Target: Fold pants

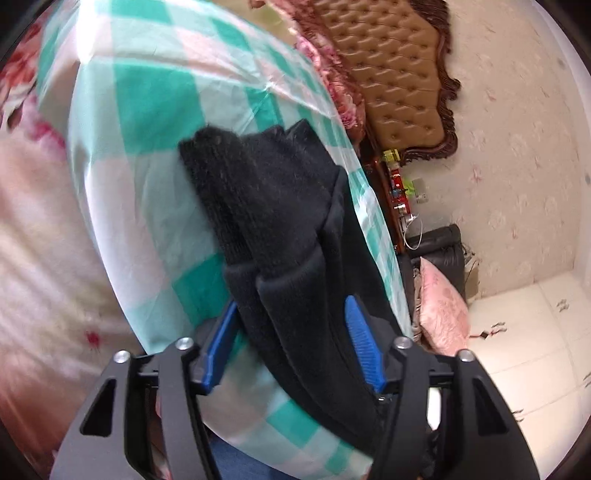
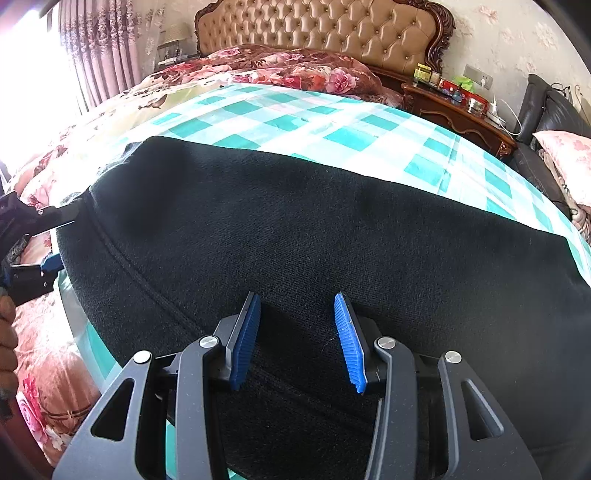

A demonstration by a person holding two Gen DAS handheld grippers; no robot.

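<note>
The black knit pants (image 2: 295,229) lie spread across the teal-and-white checked sheet (image 2: 332,122) on the bed. In the left wrist view the pants' ribbed end (image 1: 280,236) runs between the blue pads (image 1: 360,332) of my left gripper (image 1: 291,314); the jaws stand wide apart around the cloth without pinching it. My right gripper (image 2: 297,306) is open just above the middle of the pants, nothing between its pads. The left gripper also shows in the right wrist view (image 2: 44,243) at the pants' left edge.
A tufted brown headboard (image 2: 317,33) and a floral quilt (image 2: 280,66) are at the bed's far end. A wooden nightstand (image 2: 458,107) with small items, a black chair (image 2: 546,122) and a pink pillow (image 2: 569,155) stand to the right.
</note>
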